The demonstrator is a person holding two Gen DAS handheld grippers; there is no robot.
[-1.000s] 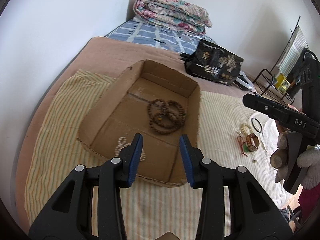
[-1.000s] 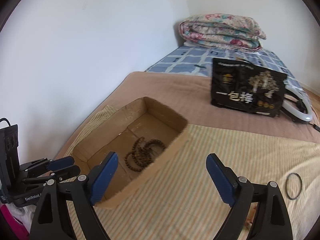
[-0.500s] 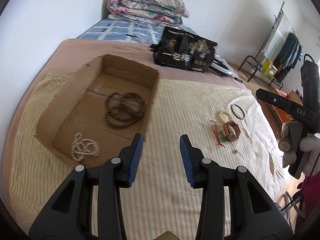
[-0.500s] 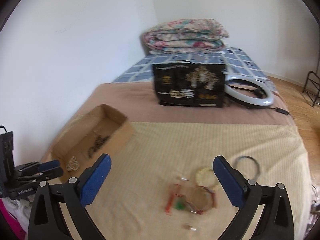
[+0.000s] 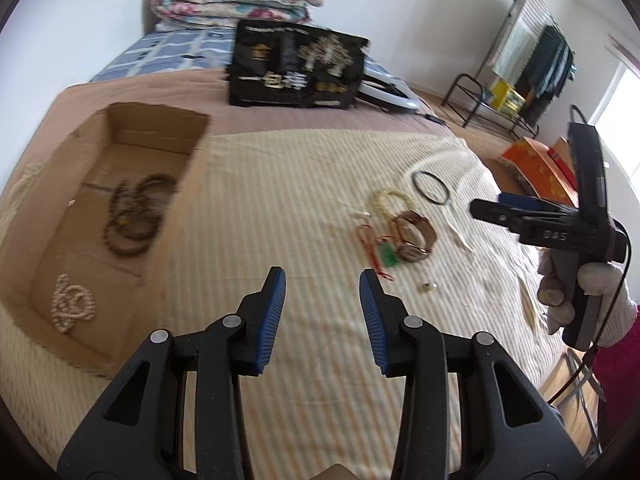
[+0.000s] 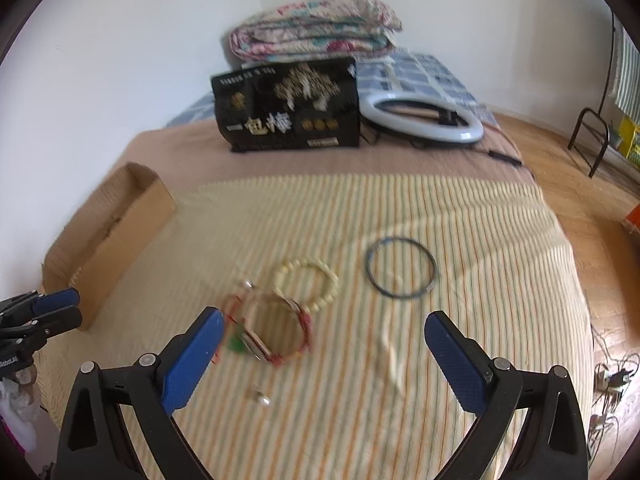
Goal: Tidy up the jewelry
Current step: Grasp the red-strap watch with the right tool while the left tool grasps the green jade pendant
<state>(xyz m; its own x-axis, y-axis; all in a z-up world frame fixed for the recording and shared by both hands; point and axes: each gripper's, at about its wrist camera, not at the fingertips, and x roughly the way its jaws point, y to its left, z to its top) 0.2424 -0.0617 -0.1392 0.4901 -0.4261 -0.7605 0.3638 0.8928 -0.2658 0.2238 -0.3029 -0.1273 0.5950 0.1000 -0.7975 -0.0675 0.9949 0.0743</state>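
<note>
A cardboard box (image 5: 60, 184) at the left of the bed holds dark brown beads (image 5: 134, 216) and a white bead string (image 5: 72, 304). Loose jewelry lies on the striped sheet: a brown bangle pile with red cord (image 5: 408, 236), a cream bead bracelet (image 6: 308, 284), a thin dark ring (image 6: 402, 268) and a small earring (image 6: 260, 398). My left gripper (image 5: 322, 304) is open and empty, left of the pile. My right gripper (image 6: 324, 344) is wide open and empty, just above the pile. It also shows in the left wrist view (image 5: 500, 210).
A black printed bag (image 6: 288, 108), a white ring light (image 6: 420, 120) and a folded floral quilt (image 6: 316, 28) lie at the bed's far end. A metal rack (image 5: 492, 100) and orange boxes (image 5: 540, 164) stand on the floor at the right.
Both views have swung right from the box toward the loose jewelry. My right gripper has come closer over the bangle pile and stays wide open. The left jaws stay open.
</note>
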